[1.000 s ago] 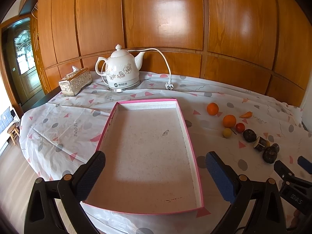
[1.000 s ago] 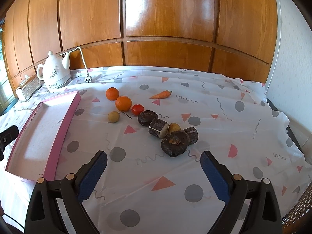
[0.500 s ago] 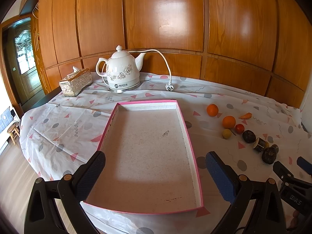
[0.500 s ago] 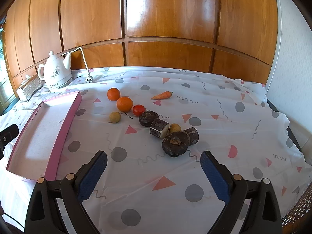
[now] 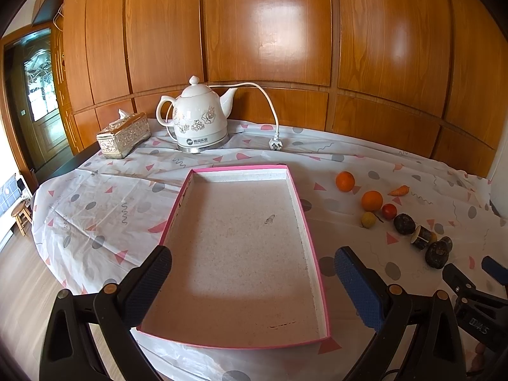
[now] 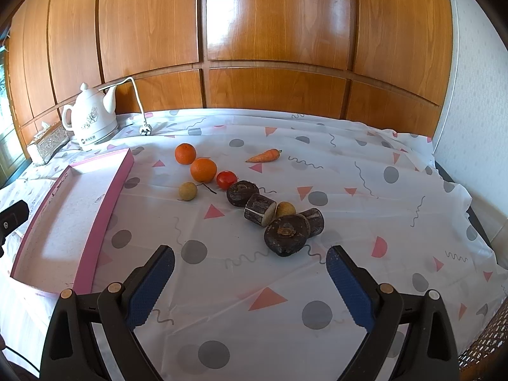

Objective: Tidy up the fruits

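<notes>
Two oranges (image 6: 203, 169), a tomato (image 6: 226, 179) and dark round fruits (image 6: 287, 235) lie loose on the counter (image 6: 349, 222) right of the pink tray (image 5: 320, 273); left gripper (image 5: 254, 285) over the tray and right gripper (image 6: 250, 285) near the fruits both have jaws wide apart, holding nothing.

Readable text: almost none

A small dark logo band sits on the kettle (image 5: 197, 120) base, too small to read; the other clamp's (image 5: 476, 314) lettering is unclear.

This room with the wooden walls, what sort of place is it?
Probably a room in someone's home. A table under a patterned tablecloth stands against wood-panelled walls, with a white electric kettle and a tissue box on it.
</notes>
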Demonstrator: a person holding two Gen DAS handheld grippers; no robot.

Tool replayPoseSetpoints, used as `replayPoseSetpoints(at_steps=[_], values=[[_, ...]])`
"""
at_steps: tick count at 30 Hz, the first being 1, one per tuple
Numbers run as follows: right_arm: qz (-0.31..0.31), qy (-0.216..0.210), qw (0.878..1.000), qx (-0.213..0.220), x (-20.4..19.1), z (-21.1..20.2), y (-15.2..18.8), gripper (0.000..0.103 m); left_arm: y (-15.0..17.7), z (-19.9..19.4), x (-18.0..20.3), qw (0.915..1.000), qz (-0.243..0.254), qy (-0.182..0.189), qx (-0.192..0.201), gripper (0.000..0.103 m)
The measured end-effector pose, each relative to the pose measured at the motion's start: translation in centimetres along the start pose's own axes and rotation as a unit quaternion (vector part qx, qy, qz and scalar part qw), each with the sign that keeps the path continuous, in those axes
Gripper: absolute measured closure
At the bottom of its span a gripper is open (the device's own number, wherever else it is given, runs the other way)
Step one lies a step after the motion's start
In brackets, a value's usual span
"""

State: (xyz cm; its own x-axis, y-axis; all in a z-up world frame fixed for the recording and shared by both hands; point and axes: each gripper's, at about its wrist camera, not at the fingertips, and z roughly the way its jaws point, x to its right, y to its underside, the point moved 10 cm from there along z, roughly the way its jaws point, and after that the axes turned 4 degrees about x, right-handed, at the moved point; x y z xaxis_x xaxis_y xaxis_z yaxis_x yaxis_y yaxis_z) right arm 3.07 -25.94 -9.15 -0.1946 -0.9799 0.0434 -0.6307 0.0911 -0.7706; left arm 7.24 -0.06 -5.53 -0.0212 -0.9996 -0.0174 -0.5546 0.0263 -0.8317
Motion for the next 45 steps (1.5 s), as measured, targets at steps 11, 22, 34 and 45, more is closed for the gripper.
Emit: replayPoseSetpoints(at_steps=[11, 22, 34, 45], values=[[0.003, 0.002, 1.000, -0.007, 0.2, 0.2, 0.1, 0.005, 0.1, 0.0, 0.2, 1.0000, 0.002, 0.003, -0.002, 0.000], [0.046, 0.042, 0.998, -0.025, 4.9, 1.5, 0.3, 0.005, 0.7, 0.8, 1.0, 0.9994, 0.006, 0.028, -0.017, 0.000], [0.097, 0.124, 0.984, -0.077, 13.3, 3.7, 2.8, 0.005, 0.2, 0.8, 6.4, 0.9872, 0.037, 0.153, -0.029, 0.000], [0.132, 0.140, 0.978, -0.085, 16.9, 4.4, 4.1, 0.005, -0.4, 4.1, 10.1, 0.9734, 0.049, 0.199, -0.103, 0.011]])
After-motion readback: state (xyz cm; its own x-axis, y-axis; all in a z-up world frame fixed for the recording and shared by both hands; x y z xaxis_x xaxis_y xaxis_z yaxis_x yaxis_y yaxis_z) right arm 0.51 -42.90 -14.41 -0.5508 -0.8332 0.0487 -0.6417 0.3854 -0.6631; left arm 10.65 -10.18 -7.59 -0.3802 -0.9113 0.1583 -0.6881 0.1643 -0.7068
